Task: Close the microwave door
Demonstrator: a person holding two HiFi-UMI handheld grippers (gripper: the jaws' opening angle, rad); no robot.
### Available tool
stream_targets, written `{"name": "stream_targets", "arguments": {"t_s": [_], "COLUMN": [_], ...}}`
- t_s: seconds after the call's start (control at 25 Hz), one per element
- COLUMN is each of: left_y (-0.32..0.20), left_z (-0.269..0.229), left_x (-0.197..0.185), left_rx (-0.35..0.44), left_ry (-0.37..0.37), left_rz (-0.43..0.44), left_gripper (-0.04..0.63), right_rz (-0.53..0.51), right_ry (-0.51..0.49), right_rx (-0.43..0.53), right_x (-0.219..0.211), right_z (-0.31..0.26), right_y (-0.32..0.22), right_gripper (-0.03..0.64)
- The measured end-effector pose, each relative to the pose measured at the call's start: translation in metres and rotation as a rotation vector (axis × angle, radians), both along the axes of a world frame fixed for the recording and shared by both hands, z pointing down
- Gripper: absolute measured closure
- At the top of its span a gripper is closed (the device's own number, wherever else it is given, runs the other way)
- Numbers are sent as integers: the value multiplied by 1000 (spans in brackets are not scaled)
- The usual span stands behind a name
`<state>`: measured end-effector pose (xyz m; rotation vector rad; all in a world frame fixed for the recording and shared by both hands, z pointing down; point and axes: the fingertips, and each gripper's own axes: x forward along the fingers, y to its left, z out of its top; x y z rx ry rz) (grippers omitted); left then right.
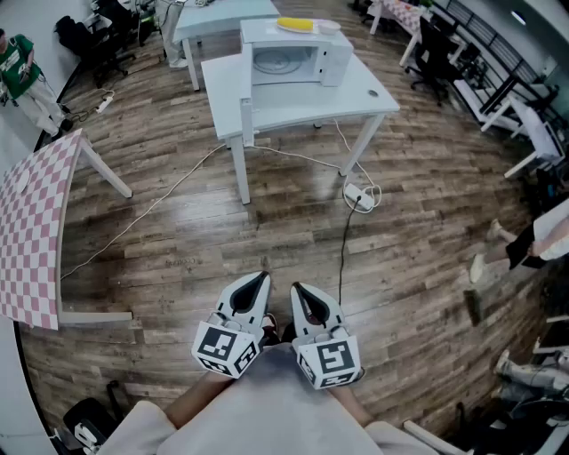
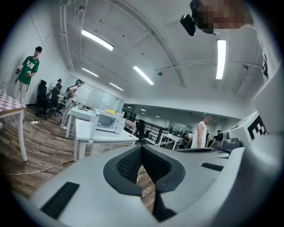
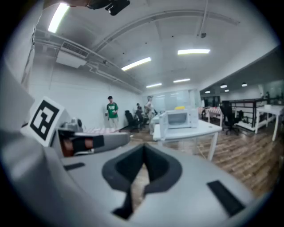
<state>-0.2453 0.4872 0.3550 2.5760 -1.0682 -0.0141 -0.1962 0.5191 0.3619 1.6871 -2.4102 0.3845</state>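
A white microwave [image 1: 293, 53] stands on a white table [image 1: 356, 93] far ahead, across the wooden floor. Its door [image 1: 246, 115] hangs open at the left and the cavity shows. The microwave [image 3: 179, 119] and open door [image 3: 159, 126] also show in the right gripper view, and the microwave [image 2: 108, 122] appears small in the left gripper view. A yellow thing [image 1: 295, 25] lies on top of it. My left gripper [image 1: 258, 283] and right gripper [image 1: 300, 291] are held side by side close to the body, both shut and empty, several steps from the table.
A pink checked table [image 1: 36, 222] stands at the left. A cable and power strip [image 1: 360, 197] lie on the floor by the white table's leg. Another table [image 1: 213, 18] is behind. People stand at the far left [image 1: 18, 62] and right [image 1: 533, 240]; office chairs [image 1: 436, 53] sit beyond.
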Motion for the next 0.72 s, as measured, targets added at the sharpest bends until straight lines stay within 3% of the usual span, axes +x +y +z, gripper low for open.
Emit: {"name": "stream_targets", "arguments": {"t_s": [0.4,0.72], "left_y": [4,-7], "left_z": [-2,8], "left_x": [-6,-7], "left_rx": [2,-16], "left_ry": [16,-17], "left_rz": [21,14], "left_gripper": [575,575], "right_rz": [-21,-37], "right_ry": [4,-38], "right_rx": [-32,-41], "right_x": [-18,-21], "right_z": [3,6], "right_y": [7,-4], "right_gripper": [594,594]}}
